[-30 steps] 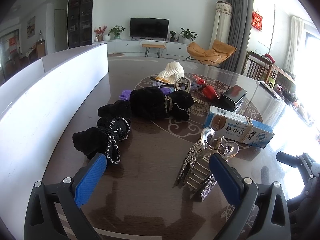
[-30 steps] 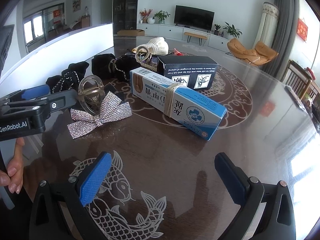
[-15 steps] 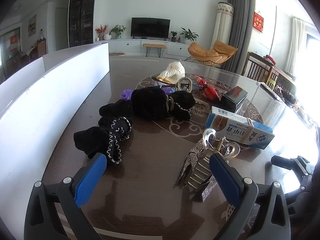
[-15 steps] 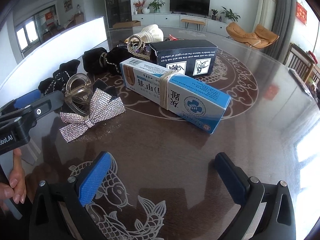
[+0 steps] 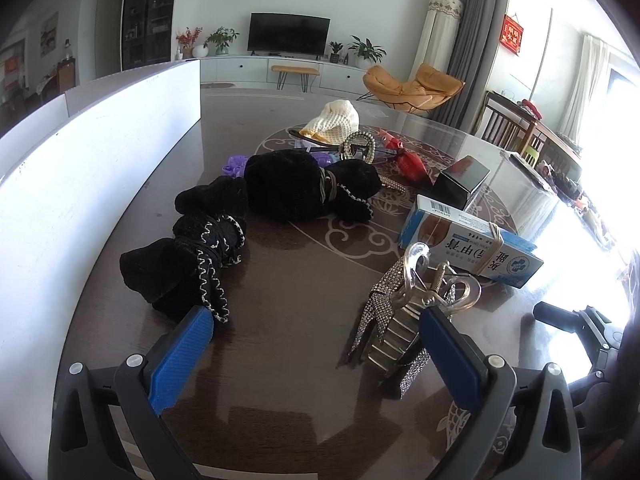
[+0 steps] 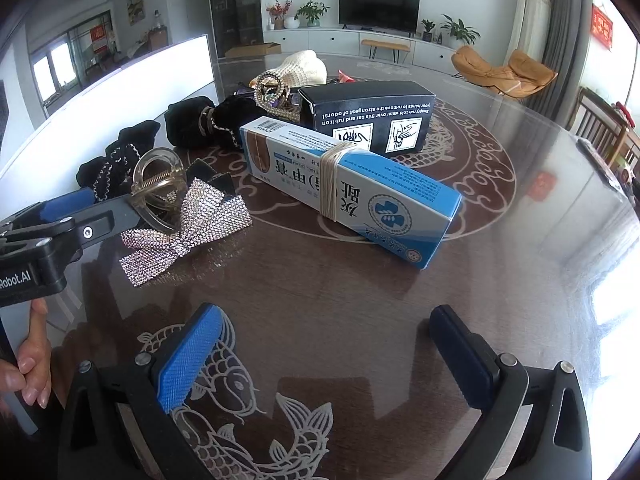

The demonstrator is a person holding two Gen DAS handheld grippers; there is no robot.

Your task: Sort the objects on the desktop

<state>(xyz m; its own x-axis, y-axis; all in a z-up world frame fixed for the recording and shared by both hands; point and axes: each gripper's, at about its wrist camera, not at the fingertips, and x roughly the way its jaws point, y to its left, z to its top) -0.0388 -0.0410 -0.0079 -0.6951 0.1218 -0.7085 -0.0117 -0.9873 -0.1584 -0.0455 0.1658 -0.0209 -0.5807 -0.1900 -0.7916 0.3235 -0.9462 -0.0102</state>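
A rhinestone bow hair claw (image 5: 408, 312) (image 6: 184, 220) lies on the dark table just ahead of my left gripper's right finger (image 5: 448, 360). My left gripper (image 5: 316, 356) is open and empty, also seen from the side in the right wrist view (image 6: 76, 216). A blue and white box with a rubber band (image 6: 348, 188) (image 5: 468, 248) lies ahead of my right gripper (image 6: 324, 356), which is open and empty. A black box (image 6: 368, 116) (image 5: 460, 184) stands behind it. Two black velvet scrunchie bows (image 5: 192, 256) (image 5: 312, 192) lie to the left.
A white board wall (image 5: 80, 184) runs along the table's left side. Further back lie a cream knitted item (image 5: 332, 124), a pearl ring clip (image 5: 358, 146), a purple clip (image 5: 234, 166) and a red item (image 5: 410, 164). The table (image 6: 360, 312) has a fish inlay near my right gripper.
My right gripper has moved closer to the blue and white box. My left gripper has barely moved. Both stay open.
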